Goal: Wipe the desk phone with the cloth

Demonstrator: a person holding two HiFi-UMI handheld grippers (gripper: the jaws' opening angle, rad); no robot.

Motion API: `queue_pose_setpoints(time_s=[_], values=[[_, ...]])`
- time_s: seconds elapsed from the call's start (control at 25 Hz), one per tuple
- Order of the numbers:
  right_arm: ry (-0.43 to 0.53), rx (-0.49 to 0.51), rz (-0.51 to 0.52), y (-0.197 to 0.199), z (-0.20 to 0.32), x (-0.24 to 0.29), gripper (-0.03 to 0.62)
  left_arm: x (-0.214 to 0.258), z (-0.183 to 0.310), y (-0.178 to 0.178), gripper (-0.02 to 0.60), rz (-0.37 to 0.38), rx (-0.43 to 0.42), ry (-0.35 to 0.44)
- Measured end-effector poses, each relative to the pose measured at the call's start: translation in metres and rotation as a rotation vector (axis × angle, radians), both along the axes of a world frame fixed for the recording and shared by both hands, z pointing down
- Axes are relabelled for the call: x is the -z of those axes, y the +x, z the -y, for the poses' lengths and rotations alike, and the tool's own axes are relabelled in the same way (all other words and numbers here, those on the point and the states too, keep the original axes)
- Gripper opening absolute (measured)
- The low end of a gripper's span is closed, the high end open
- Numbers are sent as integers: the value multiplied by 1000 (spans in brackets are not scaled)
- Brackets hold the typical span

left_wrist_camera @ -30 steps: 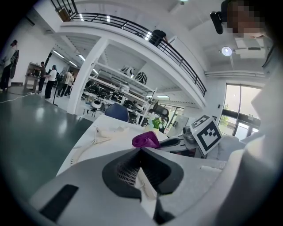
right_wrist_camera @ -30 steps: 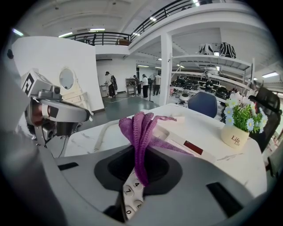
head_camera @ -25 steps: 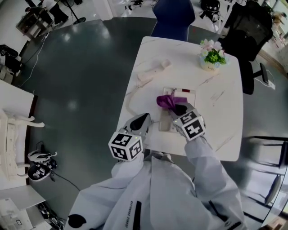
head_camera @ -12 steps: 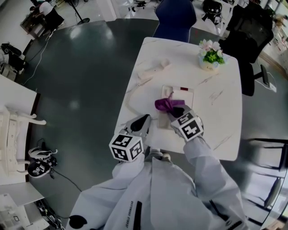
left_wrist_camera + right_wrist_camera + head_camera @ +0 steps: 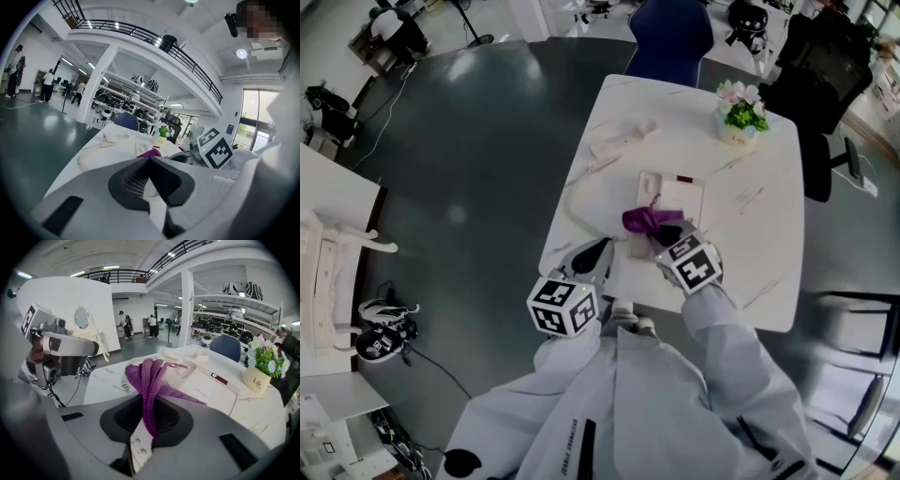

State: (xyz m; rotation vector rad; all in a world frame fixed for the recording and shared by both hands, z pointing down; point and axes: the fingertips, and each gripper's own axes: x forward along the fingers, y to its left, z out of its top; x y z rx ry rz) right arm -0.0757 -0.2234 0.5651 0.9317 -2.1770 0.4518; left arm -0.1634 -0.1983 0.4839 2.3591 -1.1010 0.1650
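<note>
One white, marble-veined table (image 5: 769, 272) fills the middle of my downward view, with dark floor all round it and a blue chair (image 5: 667, 37) at its far edge. On the table lies the desk phone (image 5: 680, 199), a flat white base with a small red mark near its far side. Its handset (image 5: 623, 141) is off the base and rests on the tabletop beyond it to the left. The coiled cord (image 5: 572, 202) loops from there along the table's left edge. My left gripper (image 5: 598, 251) is over the near left part of the table, just beside the phone's near corner. In its own view the two dark pads meet at their tips with nothing between them, only white tabletop showing behind. My right gripper (image 5: 149, 423) is at the phone's near edge, jaws clamped on the purple knitted cloth (image 5: 147, 376). The cloth stands up from the pads in a bunch, and its loose end trails forward onto the near left part of the base. At the far right corner, well apart from the phone, stands a small pot of flowers (image 5: 739, 120) — white and pale blooms over green leaves.
</note>
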Motion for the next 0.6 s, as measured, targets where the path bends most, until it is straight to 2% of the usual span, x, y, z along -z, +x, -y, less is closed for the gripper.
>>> queue_pose_setpoints(time_s=[0.6], values=[[-45,34,-7,-6,-27,-7,40,3,-20,-2,-3,-3,13,7]])
